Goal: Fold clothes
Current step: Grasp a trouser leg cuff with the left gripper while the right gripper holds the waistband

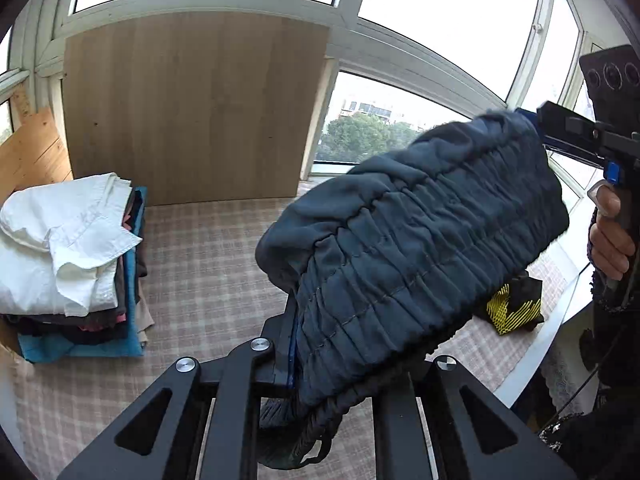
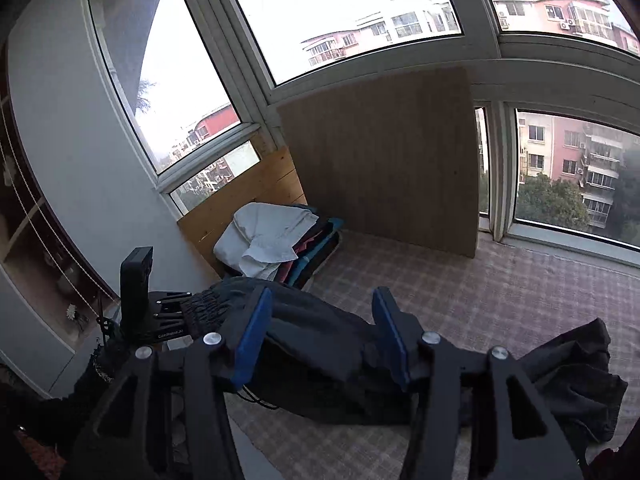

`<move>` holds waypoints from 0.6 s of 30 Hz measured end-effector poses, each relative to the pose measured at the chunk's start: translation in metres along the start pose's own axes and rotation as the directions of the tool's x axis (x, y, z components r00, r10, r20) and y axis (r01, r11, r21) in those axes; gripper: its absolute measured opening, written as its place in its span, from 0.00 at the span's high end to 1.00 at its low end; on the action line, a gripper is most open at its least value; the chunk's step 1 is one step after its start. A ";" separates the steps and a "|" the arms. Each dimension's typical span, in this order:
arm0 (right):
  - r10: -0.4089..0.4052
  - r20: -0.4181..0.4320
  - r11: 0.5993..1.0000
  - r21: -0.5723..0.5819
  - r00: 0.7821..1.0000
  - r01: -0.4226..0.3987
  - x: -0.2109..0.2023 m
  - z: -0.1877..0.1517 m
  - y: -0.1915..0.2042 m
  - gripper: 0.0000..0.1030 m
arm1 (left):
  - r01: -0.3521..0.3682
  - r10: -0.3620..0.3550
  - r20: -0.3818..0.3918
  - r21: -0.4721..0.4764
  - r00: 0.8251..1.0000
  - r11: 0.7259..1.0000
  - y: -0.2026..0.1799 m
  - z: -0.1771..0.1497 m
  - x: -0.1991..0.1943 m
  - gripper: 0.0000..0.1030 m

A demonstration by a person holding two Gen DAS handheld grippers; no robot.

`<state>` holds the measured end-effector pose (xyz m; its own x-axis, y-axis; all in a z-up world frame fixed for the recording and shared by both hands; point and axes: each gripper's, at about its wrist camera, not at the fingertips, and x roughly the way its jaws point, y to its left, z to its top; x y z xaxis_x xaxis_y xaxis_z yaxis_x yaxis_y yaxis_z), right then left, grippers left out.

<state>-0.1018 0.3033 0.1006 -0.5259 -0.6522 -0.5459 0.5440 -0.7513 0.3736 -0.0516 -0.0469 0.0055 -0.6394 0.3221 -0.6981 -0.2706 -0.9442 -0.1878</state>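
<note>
Dark grey-blue shorts with a gathered elastic waistband (image 1: 416, 236) hang in the air above the checked table cover. My left gripper (image 1: 320, 360) is shut on one end of the waistband. In the left wrist view my right gripper (image 1: 536, 128) touches the other end at the upper right. In the right wrist view the right gripper (image 2: 324, 328) has its blue pads (image 2: 254, 336) wide apart, with the dark shorts (image 2: 312, 340) lying between and below them. The left gripper (image 2: 176, 312) shows there at the left, clamped on the waistband.
A stack of folded clothes topped by a white shirt (image 1: 68, 240) sits at the table's left, near a wooden board (image 1: 196, 108) leaning on the windows. A black and yellow garment (image 1: 516, 308) and another dark garment (image 2: 576, 384) lie at the right.
</note>
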 end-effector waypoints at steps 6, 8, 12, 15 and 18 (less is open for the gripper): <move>-0.546 -0.148 0.835 -0.010 0.825 0.551 0.000 -0.061 -0.147 0.46 | -0.157 0.149 -0.061 -0.182 0.987 0.971 0.072 -0.043 -0.017 0.89; -0.631 -0.250 0.760 -0.008 0.734 0.650 0.009 -0.089 -0.197 0.46 | -0.227 0.211 -0.090 -0.241 0.973 0.943 0.095 -0.063 -0.027 0.89; -0.645 -0.373 0.709 0.033 0.667 0.704 0.031 -0.125 -0.268 0.46 | -0.396 0.340 -0.234 -0.265 0.911 0.879 0.128 -0.112 -0.022 0.88; -0.658 -0.405 0.696 -0.004 0.635 0.718 0.051 -0.134 -0.287 0.46 | -0.521 0.425 -0.359 -0.236 0.831 0.820 0.148 -0.150 -0.011 0.87; -0.687 -0.413 0.677 -0.063 0.598 0.733 0.066 -0.133 -0.298 0.46 | -0.554 0.455 -0.370 -0.228 0.810 0.801 0.145 -0.158 -0.014 0.79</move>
<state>-0.2118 0.4978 -0.1468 -0.4180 0.1671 -0.8930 0.0237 -0.9806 -0.1946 0.0319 -0.1990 -0.1211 -0.3748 -0.1940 -0.9066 0.3017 -0.9501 0.0786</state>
